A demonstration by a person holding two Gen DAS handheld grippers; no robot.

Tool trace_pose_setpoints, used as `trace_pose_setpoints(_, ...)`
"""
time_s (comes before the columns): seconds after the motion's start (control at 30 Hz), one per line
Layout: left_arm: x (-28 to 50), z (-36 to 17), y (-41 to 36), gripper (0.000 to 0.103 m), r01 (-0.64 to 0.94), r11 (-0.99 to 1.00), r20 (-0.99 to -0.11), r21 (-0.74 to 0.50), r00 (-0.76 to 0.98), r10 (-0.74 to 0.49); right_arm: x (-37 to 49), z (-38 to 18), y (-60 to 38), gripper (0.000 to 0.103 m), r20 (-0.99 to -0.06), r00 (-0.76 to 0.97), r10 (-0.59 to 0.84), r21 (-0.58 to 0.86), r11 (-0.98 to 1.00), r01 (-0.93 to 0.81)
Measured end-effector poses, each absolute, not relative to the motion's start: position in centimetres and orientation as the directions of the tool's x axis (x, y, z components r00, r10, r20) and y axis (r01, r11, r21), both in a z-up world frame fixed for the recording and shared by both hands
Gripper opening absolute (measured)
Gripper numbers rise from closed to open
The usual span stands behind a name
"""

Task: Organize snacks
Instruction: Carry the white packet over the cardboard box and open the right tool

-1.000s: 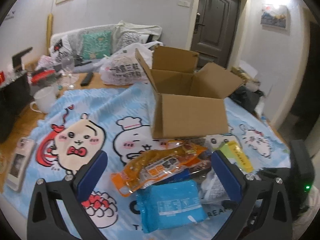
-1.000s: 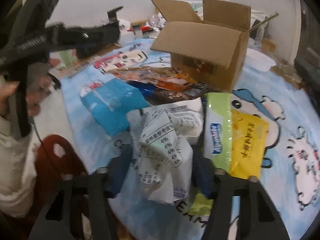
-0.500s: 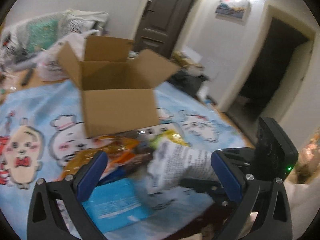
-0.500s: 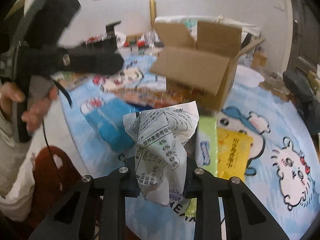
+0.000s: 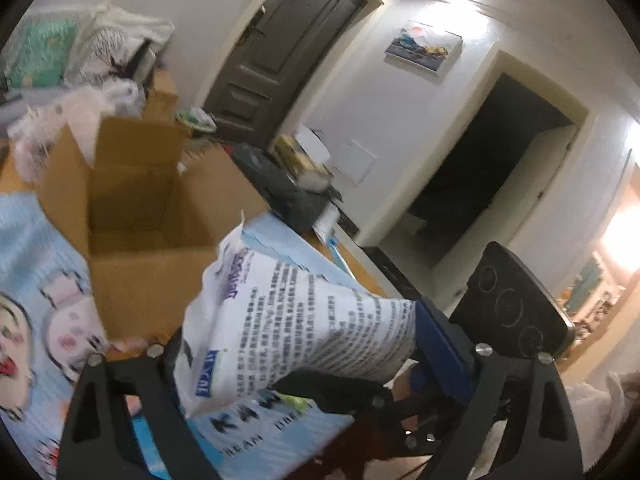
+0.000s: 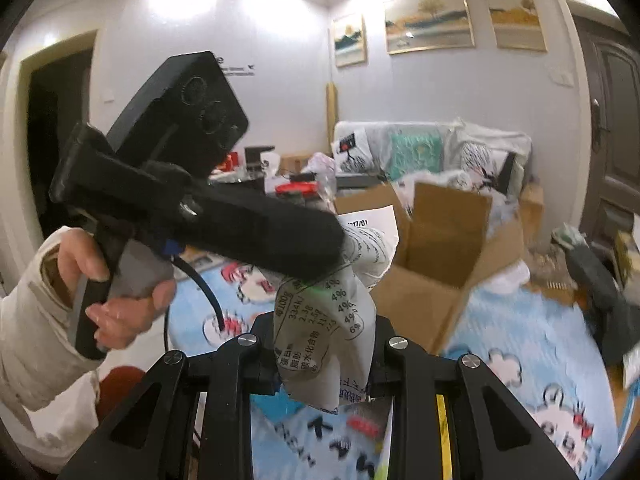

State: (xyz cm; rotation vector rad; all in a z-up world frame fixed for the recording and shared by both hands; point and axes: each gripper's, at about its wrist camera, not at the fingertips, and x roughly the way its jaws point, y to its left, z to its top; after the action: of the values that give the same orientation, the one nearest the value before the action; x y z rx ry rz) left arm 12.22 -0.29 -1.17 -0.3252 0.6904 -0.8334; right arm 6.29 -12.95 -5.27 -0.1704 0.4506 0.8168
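Above the table's near edge, just short of the open box, the white packet hangs crumpled, pinched between the right gripper's closed jaws. Beside it, the left gripper's jaws flank the packet's other end; grip unclear.

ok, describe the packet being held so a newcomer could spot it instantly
Start at the open cardboard box on the blue cartoon tablecloth. Just in front of it, lifted off the cloth, the right tool pinches a crumpled white packet. It alone is white, covered in black printed text and a nutrition table.
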Motion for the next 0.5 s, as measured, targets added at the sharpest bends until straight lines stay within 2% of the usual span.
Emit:
trace_pose_setpoints(0.17, 15.6, 1.7, 0.4, 0.082, 0.527, 0.717, -0.489, -0.457, 0.524, -0.697, 9.9, -3.0, -11.5, 0.023, -0.465, 0.566, 0.681, 0.064, 0.663, -0.746)
trace_pose_setpoints(0.3, 20.0, 2.8, 0.6, 0.08, 0.486, 0.773, -0.554, -0.408, 0.541, -0.633, 14.3, -2.1, -9.8, 0.026, -0.531, 0.551, 0.643, 0.061, 0.678, -0.732)
trace_pose_setpoints(0.5, 27.2, 2.1, 1.2, 0.078, 0.413, 0.8, -0.609, -0.436, 0.518, -0.6, 23.3, -1.5, -9.4, 0.027, -0.605, 0.467, 0.645, 0.232, 0.703, -0.672)
